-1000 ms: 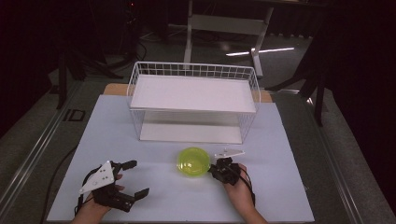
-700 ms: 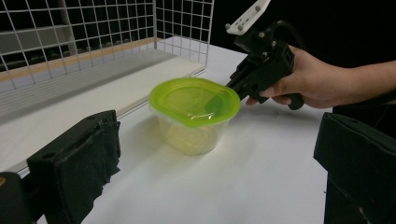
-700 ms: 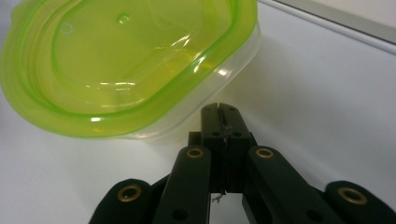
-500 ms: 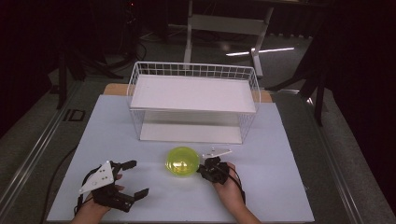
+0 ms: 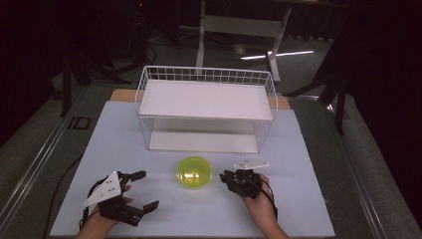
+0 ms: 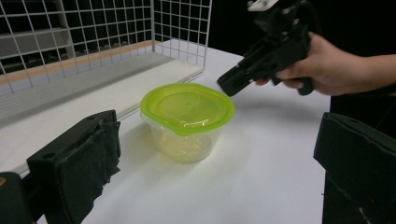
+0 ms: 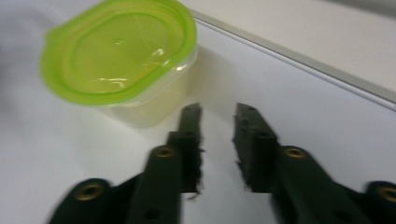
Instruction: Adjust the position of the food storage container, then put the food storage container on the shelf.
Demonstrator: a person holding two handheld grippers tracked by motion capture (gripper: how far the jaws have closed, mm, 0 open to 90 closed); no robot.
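Note:
A clear tub with a lime-green lid (image 5: 194,172) stands upright on the white table top, just in front of the wire rack. In the right gripper view the tub (image 7: 116,51) sits up and to the left of my right gripper (image 7: 218,111), whose jaws stand a little apart with nothing between them. From above, that right gripper (image 5: 226,177) rests just right of the tub, apart from it. My left gripper (image 5: 144,190) lies open at the front left, pointing toward the tub (image 6: 187,114). Its own view frames the tub between the wide jaws of the left gripper (image 6: 222,123), with the right gripper (image 6: 227,86) beyond.
A white wire rack (image 5: 206,74) with a white shelf board stands at the middle back of the table, its mesh wall (image 6: 93,28) close behind the tub. A white mat (image 5: 308,199) covers the table, with dark floor and stands around it.
The tub slid a little to the left with the right gripper beside it, then stayed put. The right gripper has since drawn back to the right. The left gripper has not moved.

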